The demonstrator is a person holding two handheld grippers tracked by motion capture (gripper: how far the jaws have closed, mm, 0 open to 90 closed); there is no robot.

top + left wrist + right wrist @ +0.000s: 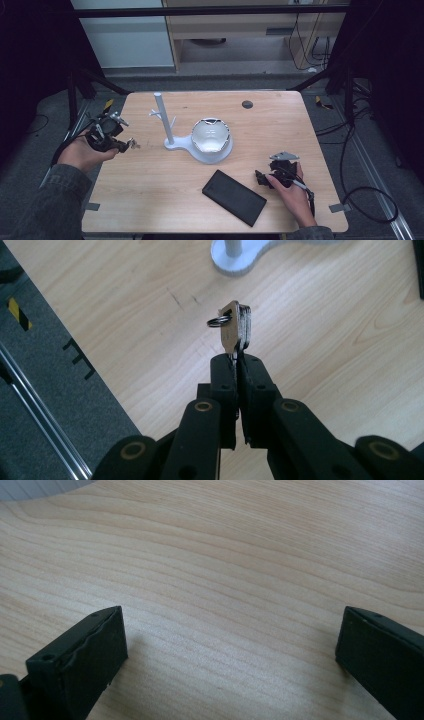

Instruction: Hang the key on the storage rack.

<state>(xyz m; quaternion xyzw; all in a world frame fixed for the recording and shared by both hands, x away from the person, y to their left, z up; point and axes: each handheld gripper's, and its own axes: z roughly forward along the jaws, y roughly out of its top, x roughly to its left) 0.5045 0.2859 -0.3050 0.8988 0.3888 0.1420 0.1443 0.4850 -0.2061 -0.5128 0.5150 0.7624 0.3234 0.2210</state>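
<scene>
L gripper (239, 357) was clamped on the keys (234, 330) by the blade tips, above table's 9 o'clock edge. Best to slip the ring (218, 320) over a stand (165, 122) peg at 3. R gripper (230, 645) sat wide open, idle.

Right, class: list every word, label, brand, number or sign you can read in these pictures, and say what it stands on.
None can be read.
Keys, held in the left gripper: any stamping is too blurred to read.
Black flat case: no lettering shows.
White stand and bowl: plain.
Black-and-yellow floor tape: stripes, no text.
</scene>
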